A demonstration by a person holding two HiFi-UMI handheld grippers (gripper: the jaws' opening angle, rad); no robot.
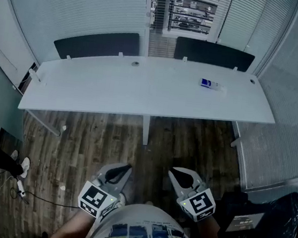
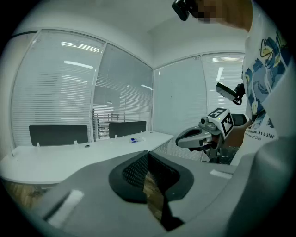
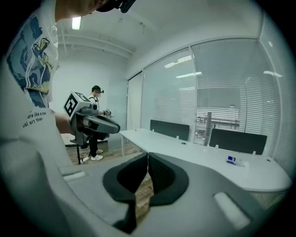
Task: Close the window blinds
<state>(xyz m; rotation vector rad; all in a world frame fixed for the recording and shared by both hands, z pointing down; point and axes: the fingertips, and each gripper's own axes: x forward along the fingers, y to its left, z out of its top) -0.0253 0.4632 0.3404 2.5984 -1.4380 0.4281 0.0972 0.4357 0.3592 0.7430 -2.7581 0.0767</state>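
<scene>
White slatted blinds (image 1: pixel 82 2) hang lowered over the glass wall behind a long white desk (image 1: pixel 141 90). In a narrow middle strip (image 1: pixel 186 10) I can see shelves beyond the glass. The blinds (image 2: pixel 51 92) also show in the left gripper view, and the blinds (image 3: pixel 226 88) in the right gripper view. My left gripper (image 1: pixel 125 169) and right gripper (image 1: pixel 173 173) are held low in front of my body, well short of the desk. Both are shut with nothing between the jaws. My left gripper (image 2: pixel 148 155) sees the right one (image 2: pixel 185 138) beside it; my right gripper (image 3: pixel 147 157) sees the left one (image 3: pixel 105 125).
Two dark partition panels (image 1: pixel 99 44) stand along the desk's far edge. A small blue-and-white object (image 1: pixel 211 84) lies on the desk at right. A black bag (image 1: pixel 265 221) sits at lower right by a frosted panel (image 1: pixel 279 153). A person (image 3: pixel 95 125) stands to the left.
</scene>
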